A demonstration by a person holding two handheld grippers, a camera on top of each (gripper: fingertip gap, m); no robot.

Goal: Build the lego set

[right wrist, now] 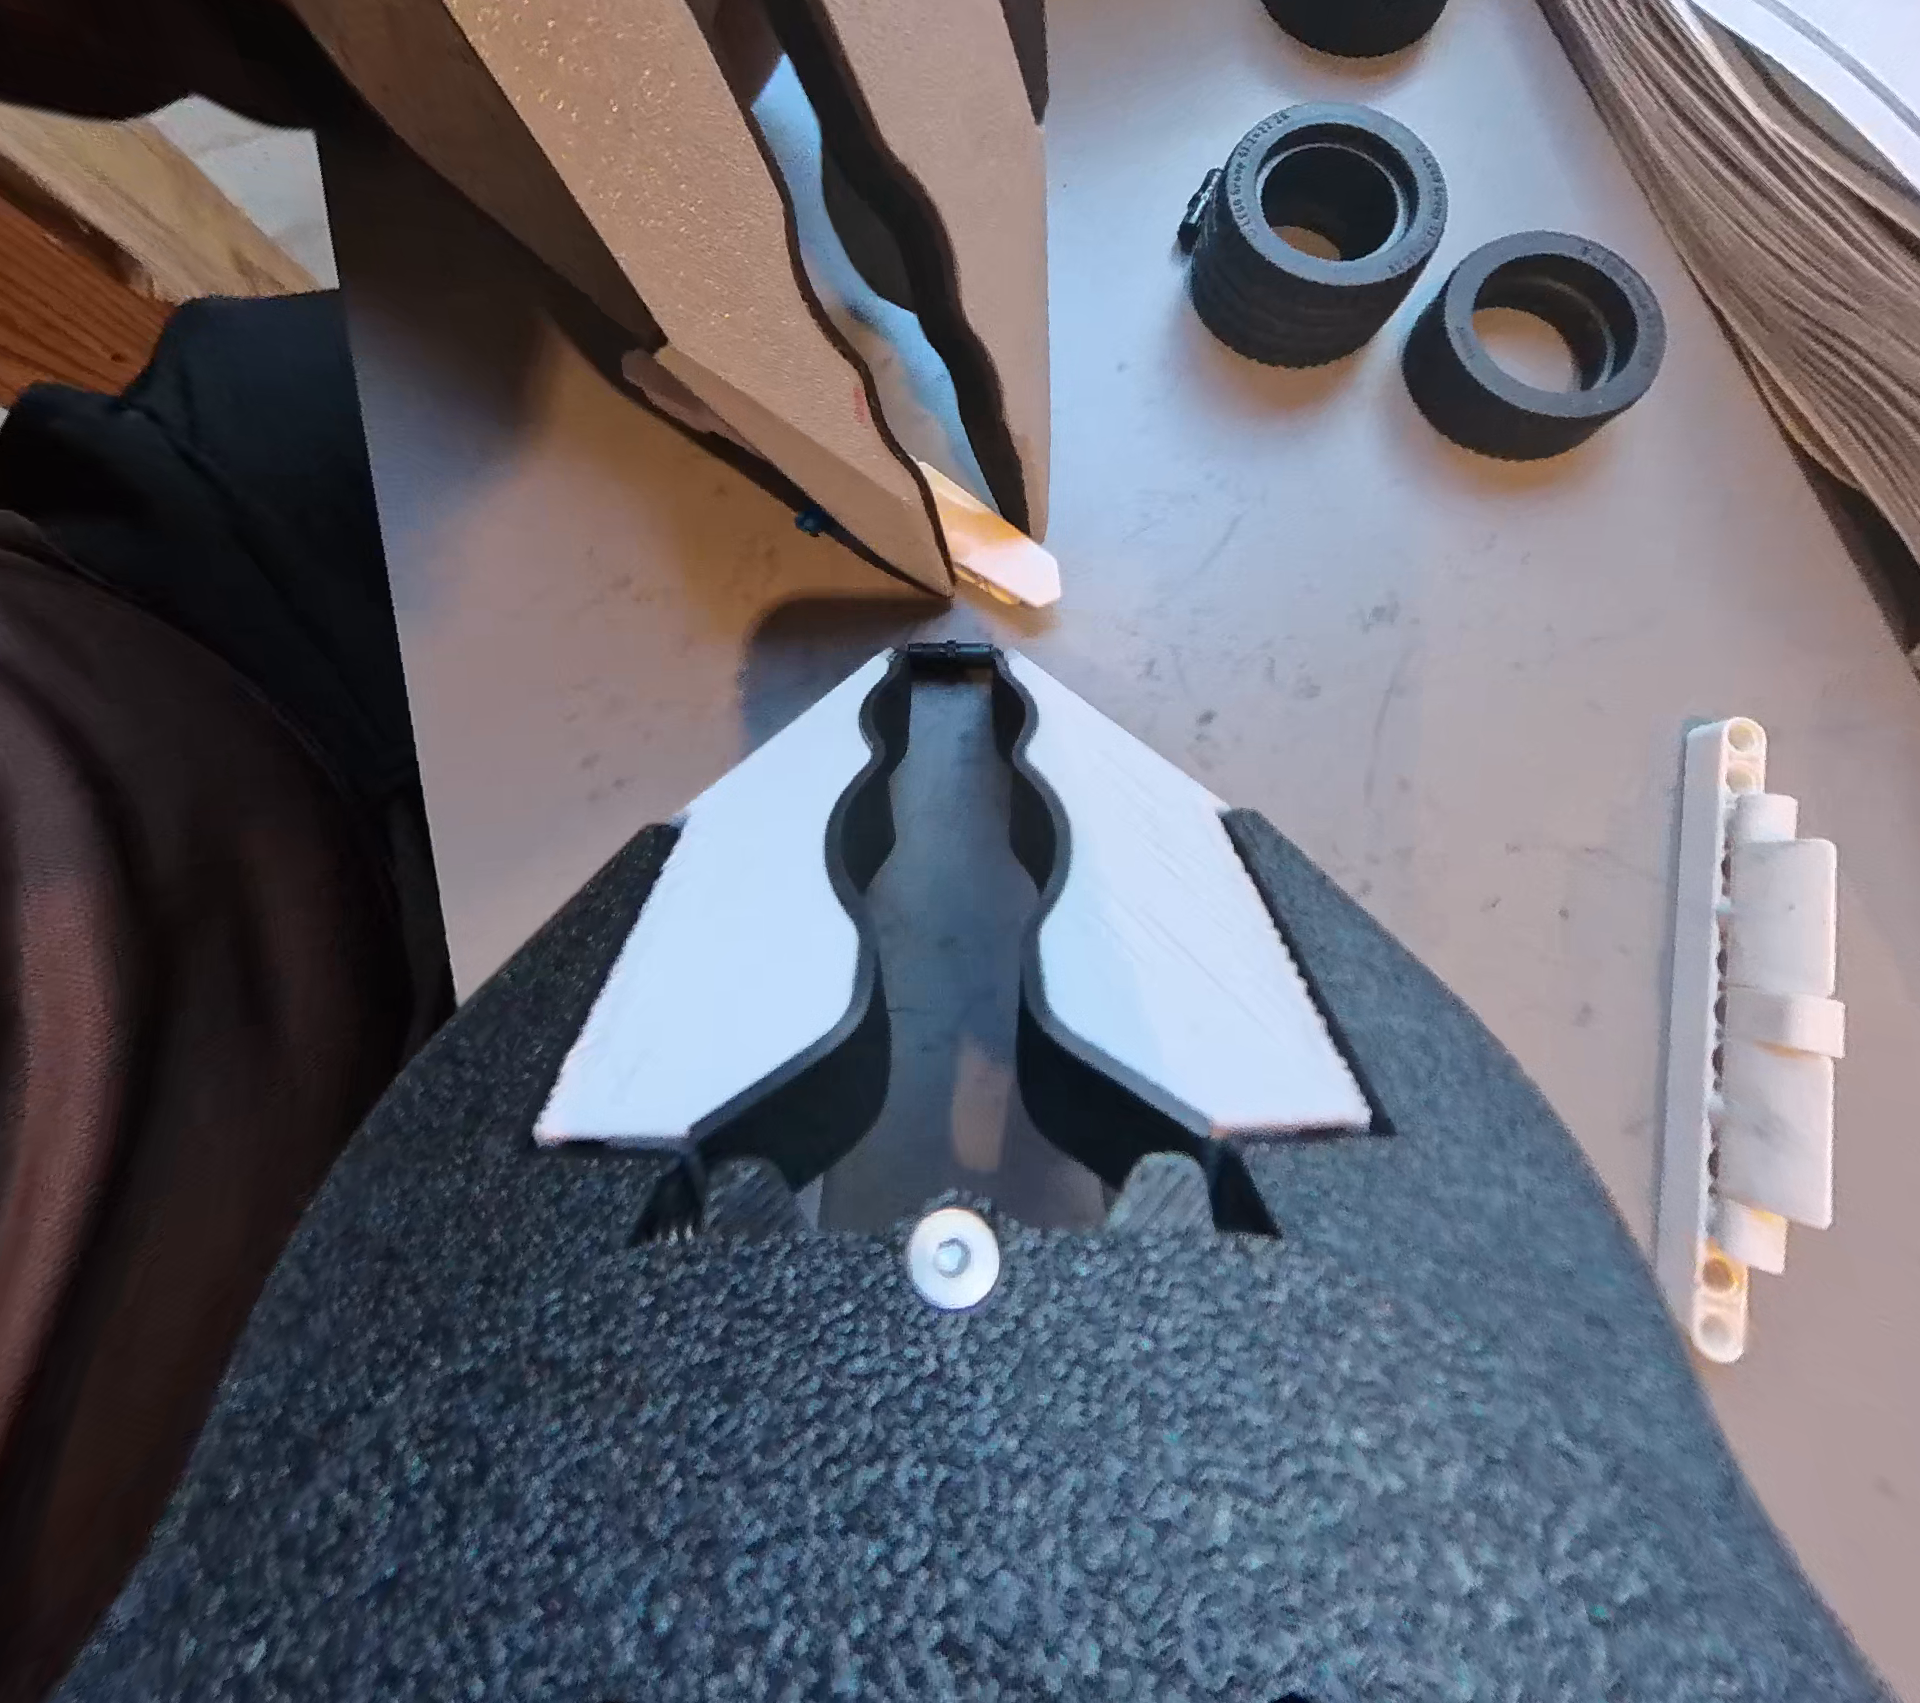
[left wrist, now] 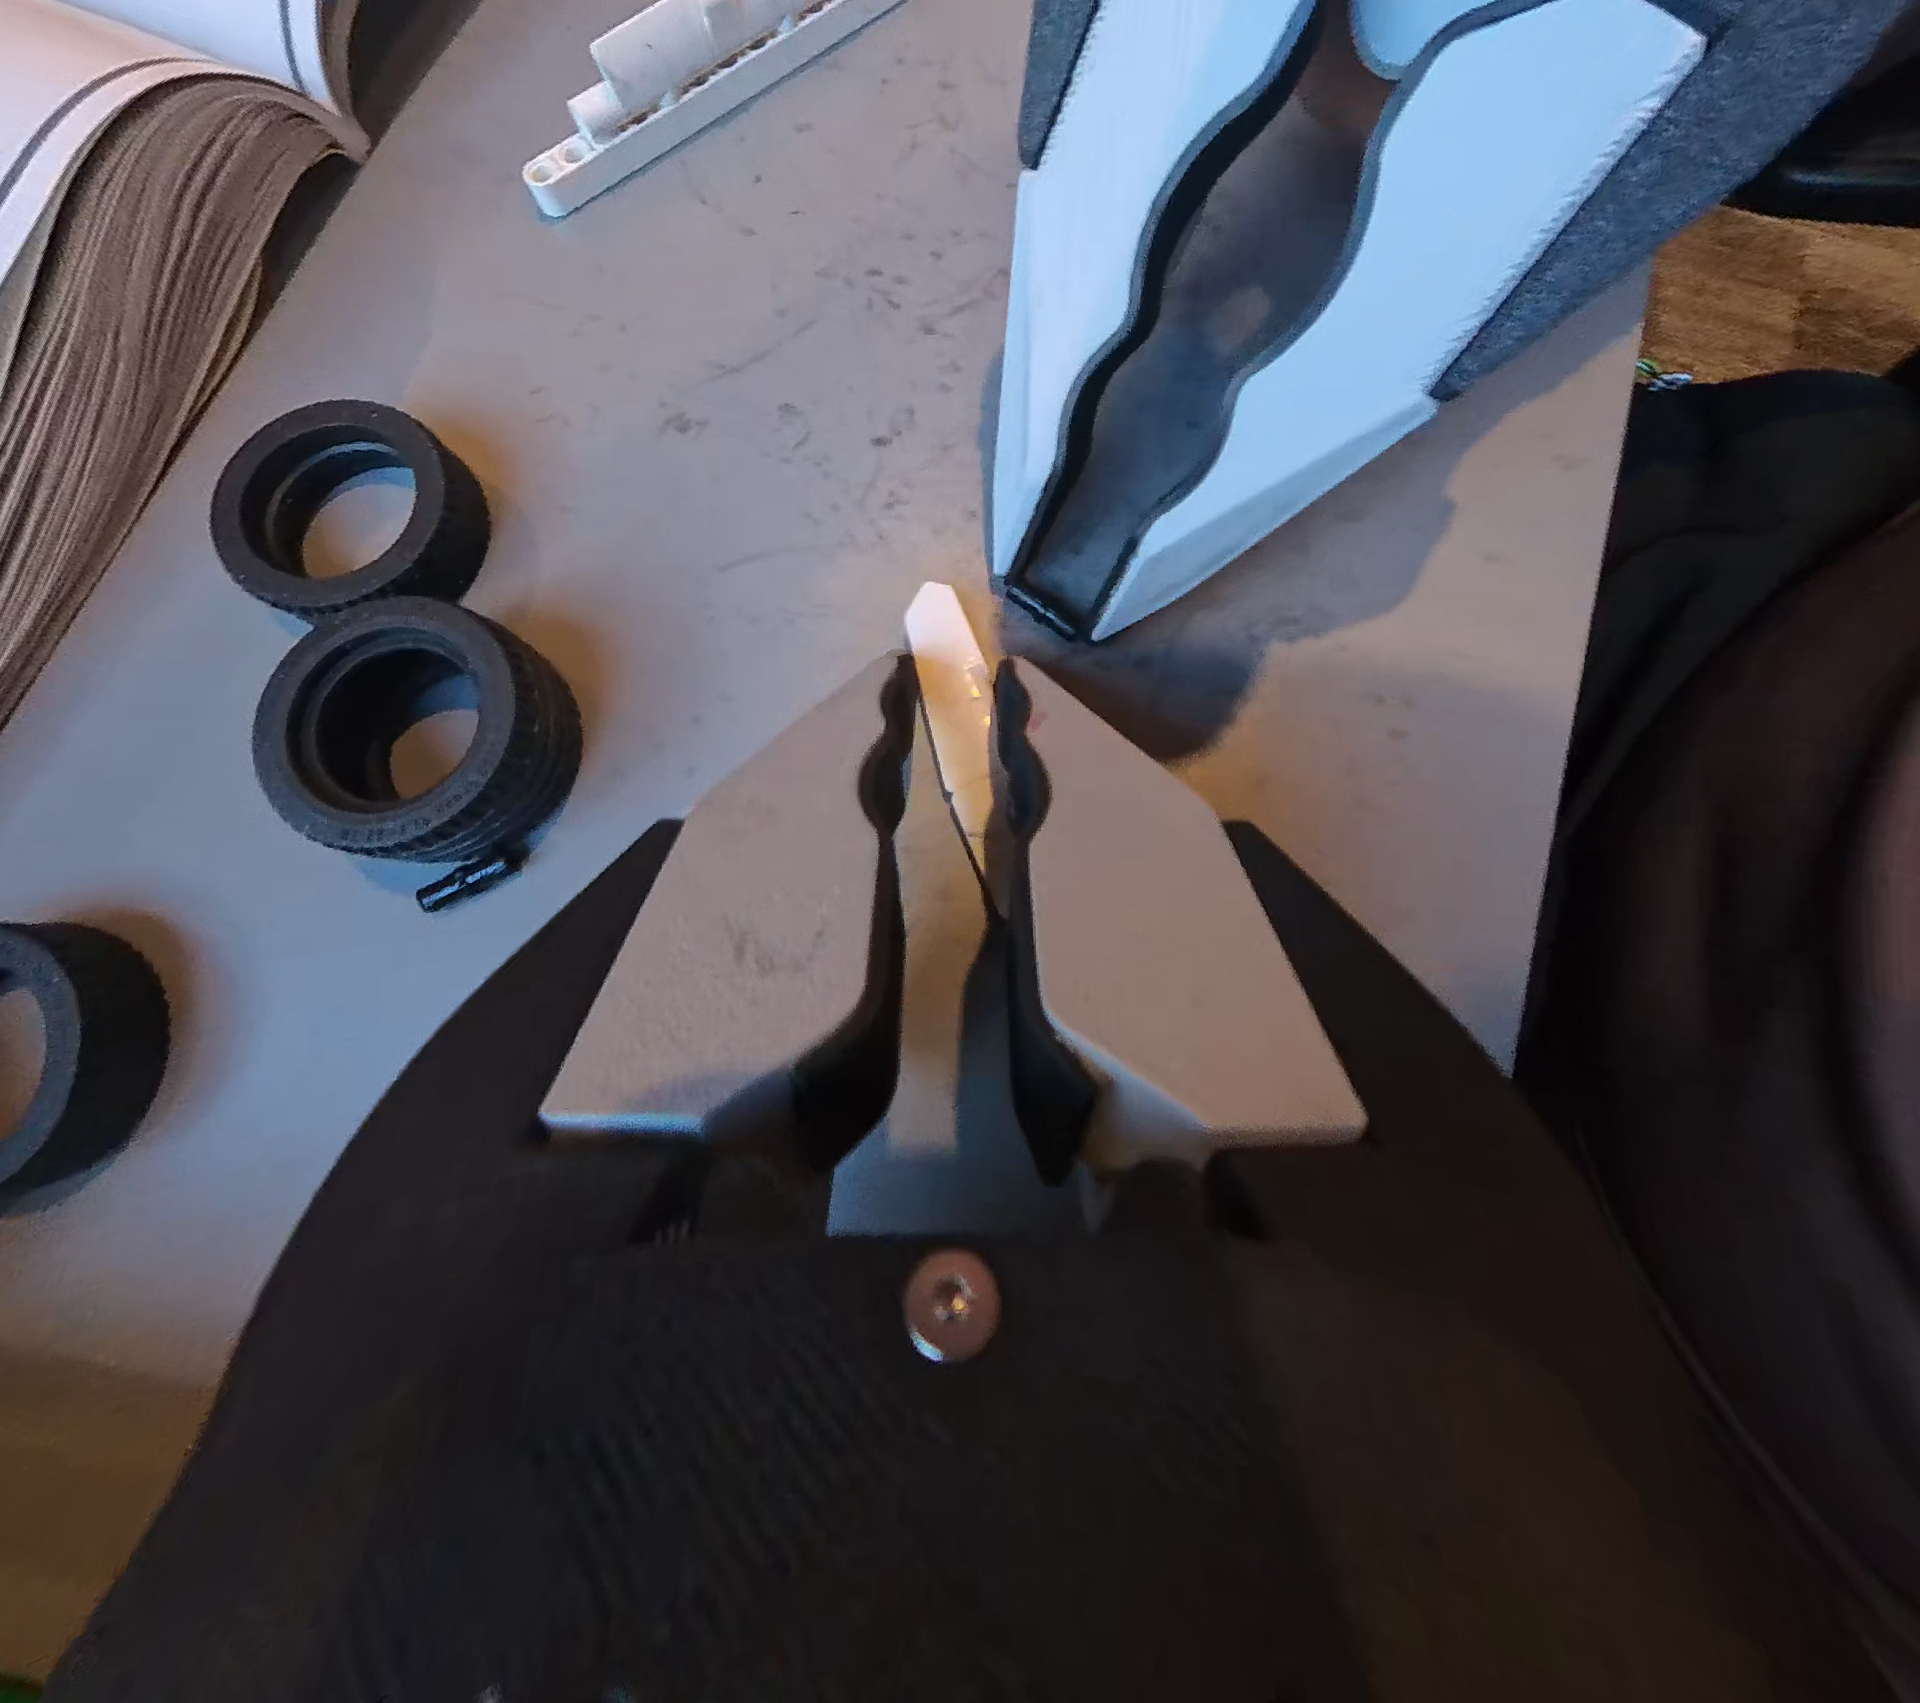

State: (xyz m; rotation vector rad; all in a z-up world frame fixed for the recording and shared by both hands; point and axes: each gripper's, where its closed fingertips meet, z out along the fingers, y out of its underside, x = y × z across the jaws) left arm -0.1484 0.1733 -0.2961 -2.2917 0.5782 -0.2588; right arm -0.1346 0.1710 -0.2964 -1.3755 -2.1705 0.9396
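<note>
My left gripper (left wrist: pixel 956 666) is shut on a thin white lego piece (left wrist: pixel 948 687) whose pointed end sticks out past the fingertips. My right gripper (right wrist: pixel 951 654) is shut on a small black pin (right wrist: pixel 948 647), held crosswise at its tips. The two grippers face each other tip to tip just above the grey table, with the pin a short gap from the white piece (right wrist: pixel 1013 578). The right gripper also shows in the left wrist view (left wrist: pixel 1049 614), and the left gripper in the right wrist view (right wrist: pixel 992 557).
A white beam assembly (left wrist: pixel 727 64) (right wrist: pixel 1745 1030) lies on the table. Three black tyres (left wrist: pixel 348 500) (left wrist: pixel 416 728) (left wrist: pixel 62 1061) stand nearby, one with a small black pin (left wrist: pixel 468 879) beside it. An open instruction book (left wrist: pixel 125 95) borders them. The table edge (left wrist: pixel 1590 614) is close. Left and right tips are no more than a few centimetres apart.
</note>
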